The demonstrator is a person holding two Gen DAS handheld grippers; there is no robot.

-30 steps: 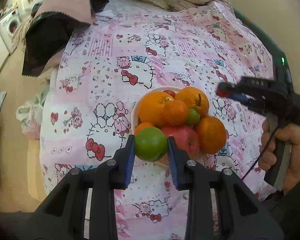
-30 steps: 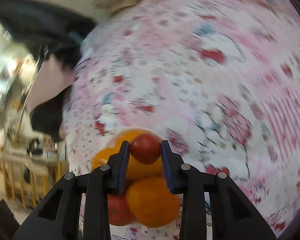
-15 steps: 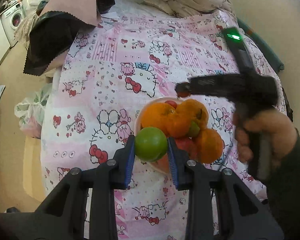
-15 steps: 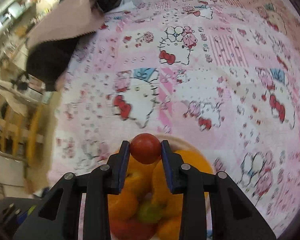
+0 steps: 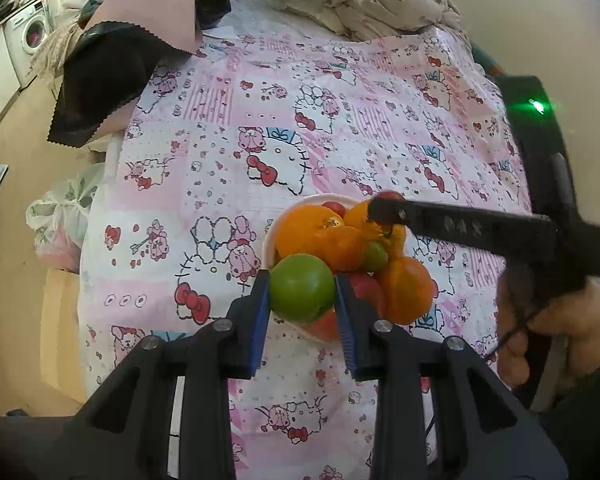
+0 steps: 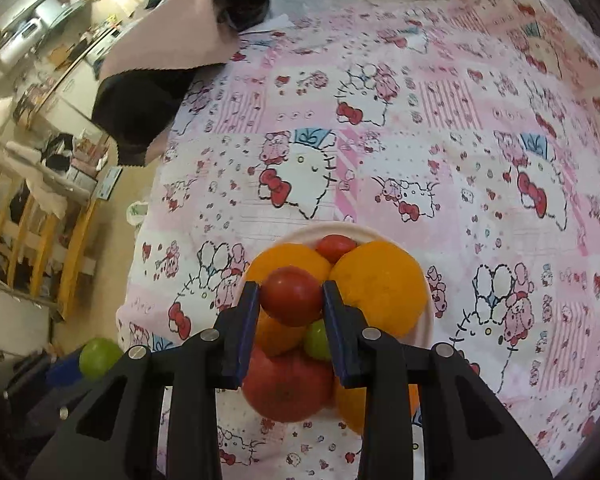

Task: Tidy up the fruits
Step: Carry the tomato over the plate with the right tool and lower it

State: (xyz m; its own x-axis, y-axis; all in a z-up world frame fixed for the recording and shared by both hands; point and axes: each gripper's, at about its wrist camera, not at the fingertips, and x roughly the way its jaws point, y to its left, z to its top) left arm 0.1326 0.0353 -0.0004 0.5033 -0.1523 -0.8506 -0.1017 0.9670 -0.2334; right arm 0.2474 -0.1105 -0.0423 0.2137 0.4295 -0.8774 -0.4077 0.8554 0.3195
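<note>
The bed (image 5: 340, 128), spread with a pink cartoon-print sheet, carries everything; most of it lies bare to the far, left and right of the fruit. Near its middle stands a white bowl (image 6: 364, 232) heaped with oranges (image 6: 384, 284), a big red apple (image 6: 288, 384) and a small green fruit.

The left gripper (image 5: 302, 298) pinches a green lime (image 5: 302, 292) between its fingers, held above the bowl's near-left rim. The right gripper (image 6: 291, 300) pinches a small red tomato (image 6: 291, 296), hanging directly over the top of the heap, with another red tomato in the bowl just beyond it; in the left wrist view it reaches in from the right, over the bowl's far side.

So both fruits are lifted clear, and the likely next move is outward: open sheet lies nearest the left gripper on the left, and the right gripper on the right and far side.
</note>
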